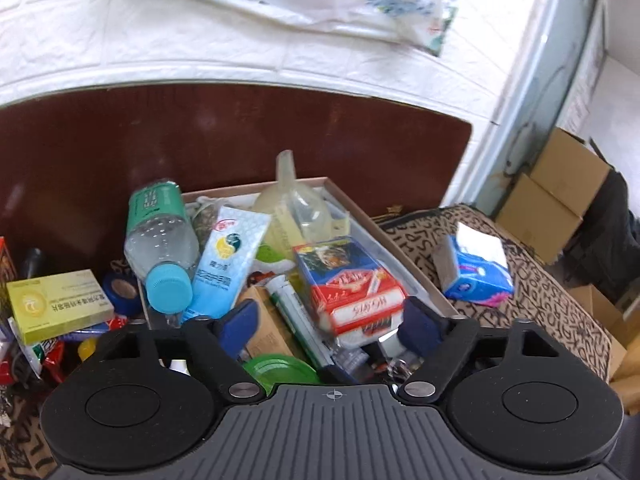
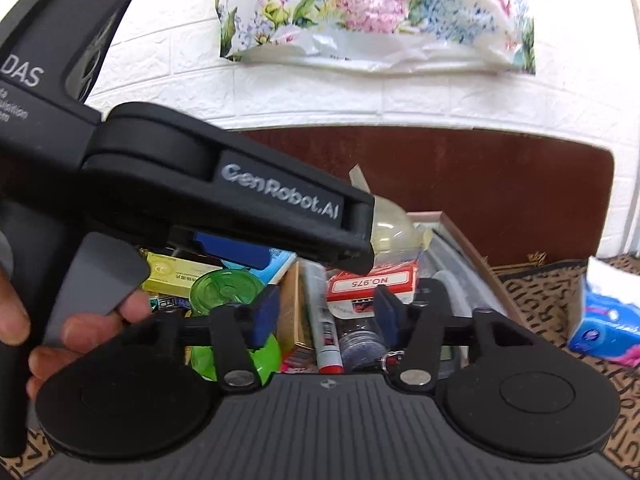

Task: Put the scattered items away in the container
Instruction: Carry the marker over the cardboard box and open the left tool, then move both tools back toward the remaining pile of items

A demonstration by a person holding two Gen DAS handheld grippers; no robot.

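Observation:
A shallow cardboard box point(image 1: 404, 254) on a patterned cloth holds several items: a water bottle point(image 1: 162, 240) with a blue cap leaning on its left rim, a light blue tube point(image 1: 228, 260), a red and blue playing-card pack point(image 1: 352, 284), a clear funnel point(image 1: 296, 204) and a green lid point(image 1: 276, 368). My left gripper point(image 1: 332, 322) is open and empty just above the box's near end. My right gripper point(image 2: 324, 312) is open and empty over the same box point(image 2: 468, 252), with the left gripper's body point(image 2: 224, 196) crossing above it.
A yellow-green medicine box point(image 1: 56, 304), a blue tape roll point(image 1: 120, 286) and snack packets point(image 1: 44, 354) lie left of the box. A blue tissue pack point(image 1: 476, 268) lies on the cloth to the right. Behind is a brown board point(image 1: 240, 132), a white brick wall and a floral bag point(image 2: 376, 16).

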